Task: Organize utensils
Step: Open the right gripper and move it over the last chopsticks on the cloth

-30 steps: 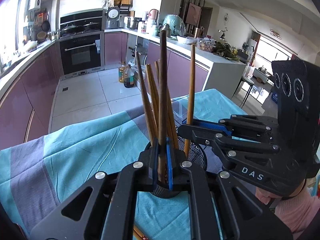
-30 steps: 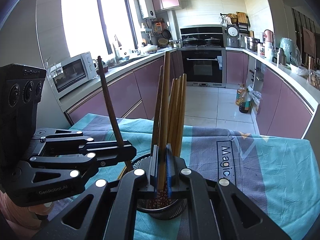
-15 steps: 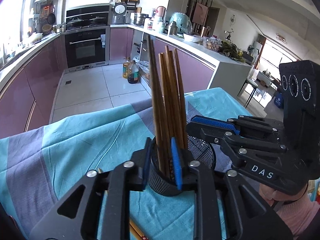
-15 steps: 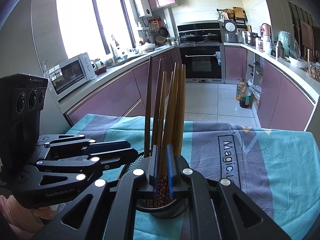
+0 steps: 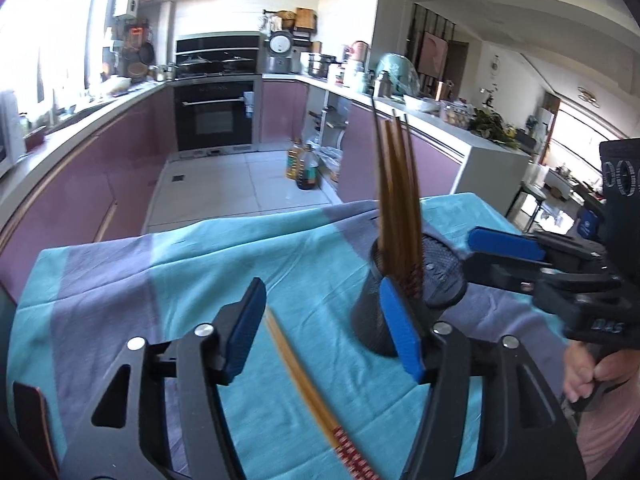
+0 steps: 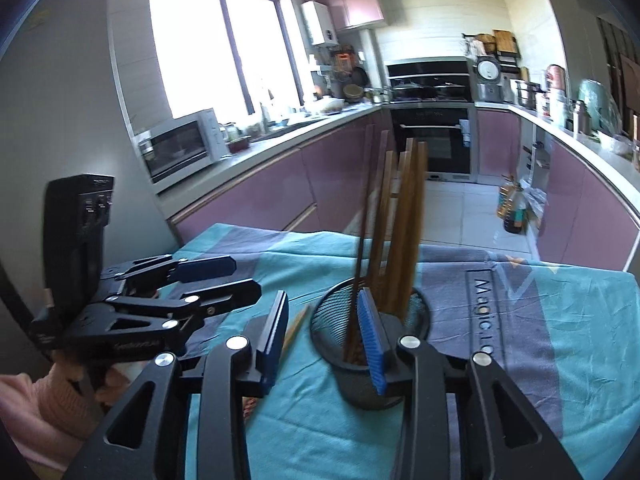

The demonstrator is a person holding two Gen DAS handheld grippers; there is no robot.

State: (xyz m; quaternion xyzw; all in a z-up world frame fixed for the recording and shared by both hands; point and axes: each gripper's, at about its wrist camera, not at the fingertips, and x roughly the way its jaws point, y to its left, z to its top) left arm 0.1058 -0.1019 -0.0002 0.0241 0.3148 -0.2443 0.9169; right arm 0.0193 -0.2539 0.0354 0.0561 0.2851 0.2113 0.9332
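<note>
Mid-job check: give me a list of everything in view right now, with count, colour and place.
Mesh holder: one, black, upright on the cloth.
Chopsticks in holder: several, count blurred, brown, standing.
Loose chopsticks: apparently a pair, tan with patterned red ends, flat on the cloth left of the holder.
Tablecloth: one, teal and grey-purple, covering the table.
Left hand-held gripper: black, blue pads, jaws opening over the loose chopsticks, nothing gripped.
Right hand-held gripper: black, blue pads, jaws opening, nothing gripped.

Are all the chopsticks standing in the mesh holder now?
No: one chopstick pair lies flat on the cloth beside the mesh holder, between the left gripper's fingers.
</note>
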